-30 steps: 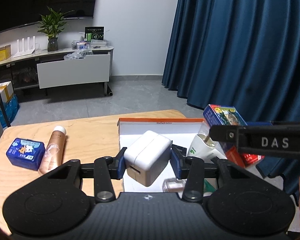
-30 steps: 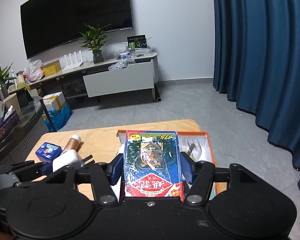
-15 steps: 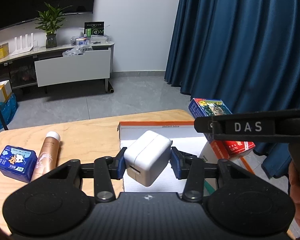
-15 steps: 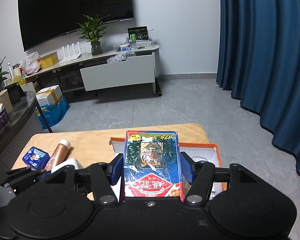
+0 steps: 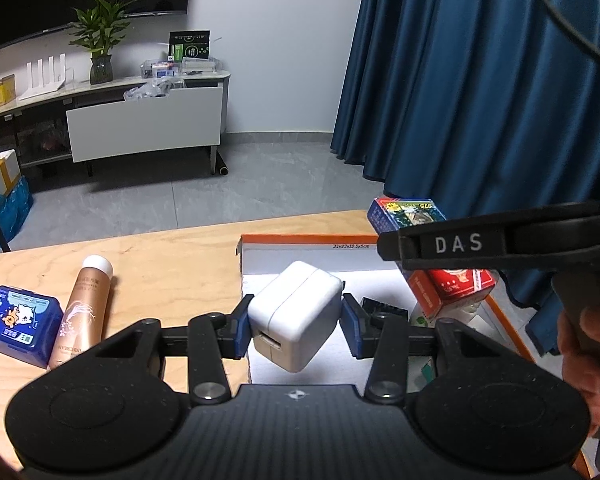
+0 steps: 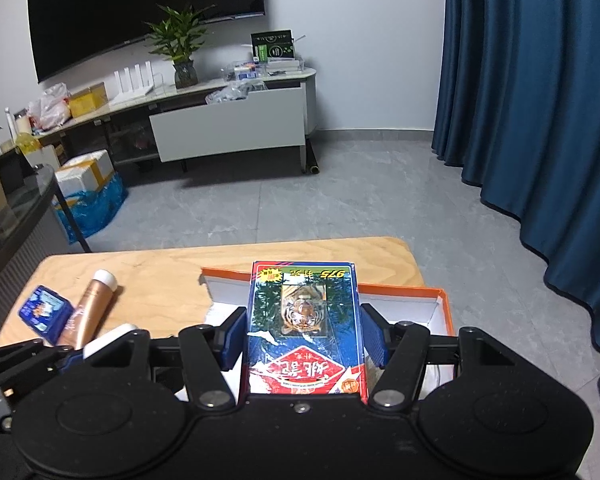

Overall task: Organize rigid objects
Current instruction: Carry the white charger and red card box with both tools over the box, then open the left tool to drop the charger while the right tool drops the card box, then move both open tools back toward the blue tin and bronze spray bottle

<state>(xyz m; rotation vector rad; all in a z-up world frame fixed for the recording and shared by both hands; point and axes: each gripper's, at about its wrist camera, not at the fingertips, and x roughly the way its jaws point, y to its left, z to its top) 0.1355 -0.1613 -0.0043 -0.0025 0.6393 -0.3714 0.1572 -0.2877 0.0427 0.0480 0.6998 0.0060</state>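
Observation:
My left gripper is shut on a white power adapter and holds it above the left part of an open white box with an orange rim. My right gripper is shut on a blue and red tiger-print box above the same open box. In the left wrist view the tiger-print box hangs at the right, partly behind the right gripper's black finger. The white adapter shows at the lower left of the right wrist view.
On the wooden table, left of the open box, lie a copper bottle with a white cap and a blue packet. Both show in the right wrist view: bottle, packet. A black item lies inside the box.
Both grippers have risen and drawn back a little with their objects still held. The open box's contents, visible earlier under the left gripper, are now mostly hidden.

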